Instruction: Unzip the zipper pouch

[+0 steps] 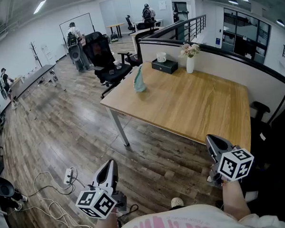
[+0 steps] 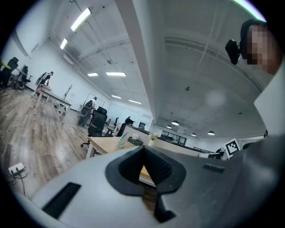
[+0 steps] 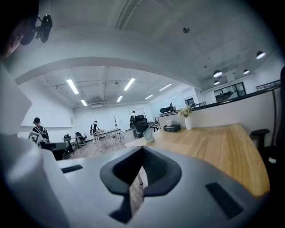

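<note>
Left gripper (image 1: 109,167) and right gripper (image 1: 213,141), both closed and empty, hang short of the wooden table (image 1: 204,108), evidently because its far-corner teal pouch (image 1: 139,80) awaits approach.

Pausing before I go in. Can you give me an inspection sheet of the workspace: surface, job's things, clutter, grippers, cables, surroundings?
Surface: wooden table, mostly bare, with a partition along its far and right sides.
Job's things: zipper pouch, pale teal, standing upright near the far left corner; too far to tell whether it is zipped.
Clutter: black tissue box and white vase of flowers at the far edge.
Grippers: left gripper and right gripper both have their jaws together and empty, held short of the table.
Cables: white cables and a power strip on the floor at the left.
Surroundings: black office chair beyond the table; people far off.
</note>
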The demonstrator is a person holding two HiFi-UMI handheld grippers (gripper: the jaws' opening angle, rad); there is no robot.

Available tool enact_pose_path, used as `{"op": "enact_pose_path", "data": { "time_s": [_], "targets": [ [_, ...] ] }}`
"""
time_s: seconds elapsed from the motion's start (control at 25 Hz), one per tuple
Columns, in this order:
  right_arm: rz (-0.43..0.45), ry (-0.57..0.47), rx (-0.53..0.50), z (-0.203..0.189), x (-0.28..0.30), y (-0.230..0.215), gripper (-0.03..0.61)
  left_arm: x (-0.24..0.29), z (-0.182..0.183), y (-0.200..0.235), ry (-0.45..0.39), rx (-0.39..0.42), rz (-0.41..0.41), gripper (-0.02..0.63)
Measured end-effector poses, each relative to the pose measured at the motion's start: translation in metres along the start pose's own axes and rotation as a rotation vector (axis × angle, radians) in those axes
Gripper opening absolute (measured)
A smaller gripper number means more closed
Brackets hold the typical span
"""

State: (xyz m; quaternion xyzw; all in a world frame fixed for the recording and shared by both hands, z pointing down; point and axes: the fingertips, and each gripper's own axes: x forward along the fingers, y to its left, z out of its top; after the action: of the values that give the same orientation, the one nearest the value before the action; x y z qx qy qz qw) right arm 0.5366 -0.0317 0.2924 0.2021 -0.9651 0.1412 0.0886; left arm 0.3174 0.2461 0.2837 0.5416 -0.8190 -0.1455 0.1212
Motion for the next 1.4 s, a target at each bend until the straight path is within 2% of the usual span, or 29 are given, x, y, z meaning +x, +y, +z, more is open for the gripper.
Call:
{"op": "enact_pose_path", "data": {
  "time_s": [0.16, 0.28, 0.44, 0.76, 0.92, 1.16, 1.4],
  "targets": [
    [0.011, 0.006, -0.031, 0.02, 0.015, -0.015, -0.002, 0.02, 0.001, -0.015, 0.007, -0.005, -0.002, 0.001],
    [0.012, 0.006, -0.074, 0.034, 0.027, -0.032, -0.003, 0.041, 0.006, -0.022, -0.017, 0.0, 0.011, 0.002],
    [0.027, 0.012, -0.069, 0.041, 0.043, -0.056, -0.003, 0.069, 0.003, -0.028, -0.03, -0.013, 0.015, 0.002],
    [0.075, 0.115, -0.069, 0.011, 0.082, -0.088, -0.002, 0.097, -0.034, -0.033, -0.022, -0.06, 0.06, 0.002],
    [0.112, 0.174, -0.031, -0.006, 0.114, -0.089, -0.002, 0.103, -0.045, -0.016, 0.001, -0.083, 0.113, 0.002],
    [0.136, 0.237, -0.041, -0.023, 0.178, -0.078, -0.002, 0.132, -0.048, 0.029, 0.003, -0.122, 0.167, 0.002],
    [0.122, 0.241, -0.011, -0.013, 0.267, -0.055, -0.002, 0.187, -0.014, 0.098, 0.012, -0.111, 0.146, 0.0]
  ]
}}
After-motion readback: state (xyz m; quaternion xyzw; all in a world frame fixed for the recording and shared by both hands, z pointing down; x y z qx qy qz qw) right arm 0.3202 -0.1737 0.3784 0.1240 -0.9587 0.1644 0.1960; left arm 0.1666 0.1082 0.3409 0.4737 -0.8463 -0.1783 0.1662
